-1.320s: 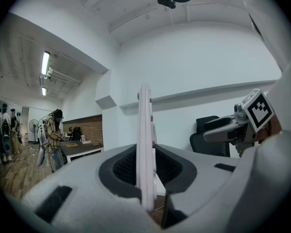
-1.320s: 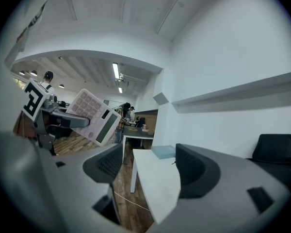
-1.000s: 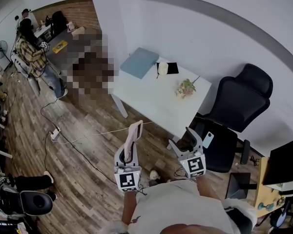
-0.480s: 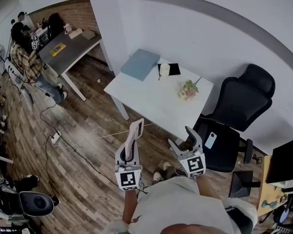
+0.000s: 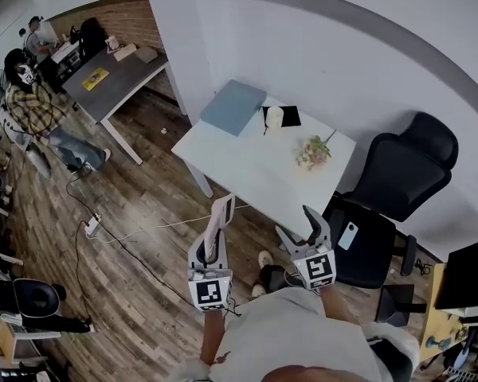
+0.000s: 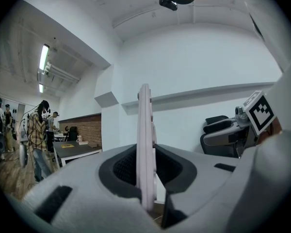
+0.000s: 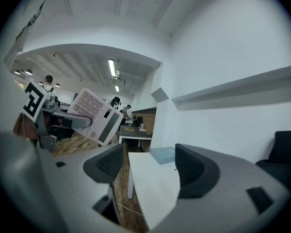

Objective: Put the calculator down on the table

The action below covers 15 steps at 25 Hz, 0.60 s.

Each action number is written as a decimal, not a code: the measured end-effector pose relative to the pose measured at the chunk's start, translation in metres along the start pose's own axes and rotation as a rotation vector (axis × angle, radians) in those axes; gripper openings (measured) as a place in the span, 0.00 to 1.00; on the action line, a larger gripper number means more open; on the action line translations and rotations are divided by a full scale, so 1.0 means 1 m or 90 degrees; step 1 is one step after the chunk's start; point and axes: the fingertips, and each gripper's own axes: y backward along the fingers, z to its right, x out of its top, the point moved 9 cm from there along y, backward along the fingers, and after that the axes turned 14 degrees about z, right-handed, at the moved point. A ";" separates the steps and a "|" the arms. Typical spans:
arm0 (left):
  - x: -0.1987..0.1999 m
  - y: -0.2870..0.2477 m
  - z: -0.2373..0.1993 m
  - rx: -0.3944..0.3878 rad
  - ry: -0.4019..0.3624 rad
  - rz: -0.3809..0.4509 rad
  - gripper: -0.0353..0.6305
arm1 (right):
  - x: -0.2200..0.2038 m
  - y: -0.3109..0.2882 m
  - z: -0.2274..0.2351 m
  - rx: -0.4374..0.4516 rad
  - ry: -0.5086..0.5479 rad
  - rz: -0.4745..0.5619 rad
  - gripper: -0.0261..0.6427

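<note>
Item: calculator (image 5: pixel 218 228), clamped edge-on in my left gripper (image 5: pixel 212 249), lower centre. Right gripper (image 5: pixel 303 233): jaws apart, empty. Change: white table (image 5: pixel 255 165) has edged slightly nearer; set-down still pending.

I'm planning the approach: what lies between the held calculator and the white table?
In the head view, only wood floor crossed by a thin white cable lies between the calculator and the table.
</note>
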 end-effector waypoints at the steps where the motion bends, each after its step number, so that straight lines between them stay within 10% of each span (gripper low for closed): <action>1: 0.000 -0.006 -0.002 0.001 0.002 0.001 0.16 | -0.002 -0.006 0.003 0.001 0.002 0.003 0.54; 15: -0.015 -0.080 -0.019 0.020 -0.017 -0.006 0.16 | -0.024 -0.080 0.051 0.023 -0.013 0.012 0.52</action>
